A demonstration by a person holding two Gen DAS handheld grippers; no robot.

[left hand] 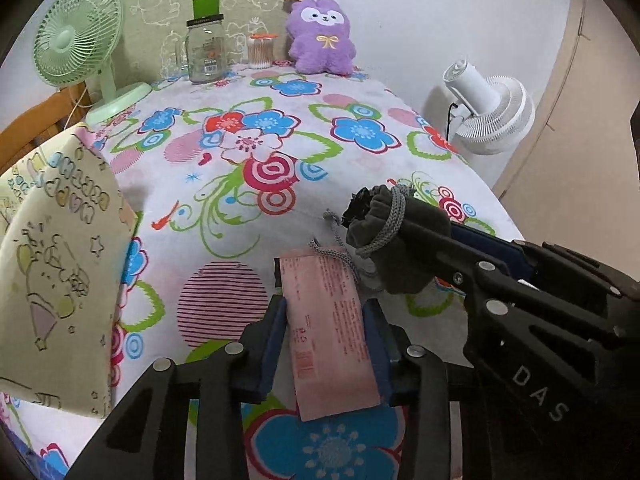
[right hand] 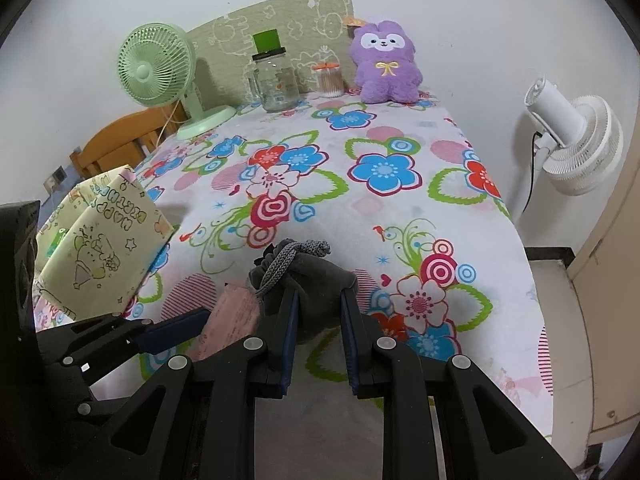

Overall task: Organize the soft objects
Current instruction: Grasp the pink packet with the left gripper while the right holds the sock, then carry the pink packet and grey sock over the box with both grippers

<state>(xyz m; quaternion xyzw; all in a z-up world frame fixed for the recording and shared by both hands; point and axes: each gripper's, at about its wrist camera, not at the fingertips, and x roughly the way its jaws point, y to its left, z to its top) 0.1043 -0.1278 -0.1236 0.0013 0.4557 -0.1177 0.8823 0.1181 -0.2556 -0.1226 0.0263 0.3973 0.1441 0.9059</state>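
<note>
White walls [right hand: 460, 8], floral-cloth table [right hand: 400, 216], wood chair [right hand: 116, 136] at left bkgd

The letters "DAS" stood in pale print on the black arm of the right gripper [left hand: 382, 236], seen from the left wrist view. The yellow-green gift bag [right hand: 108, 256] carried "HAPPY BIRTHDAY" in outlined coloured letters, upside down in the right wrist view, above a drawing of a cone and stars. The pink packet [left hand: 330, 332] clamped in the left gripper [left hand: 326, 320] was covered with rows of fine red print and a small red stamp-like mark, all too small to read. The glass jar [left hand: 206, 54] bore a label with a barcode-like patch, also unreadable
</note>
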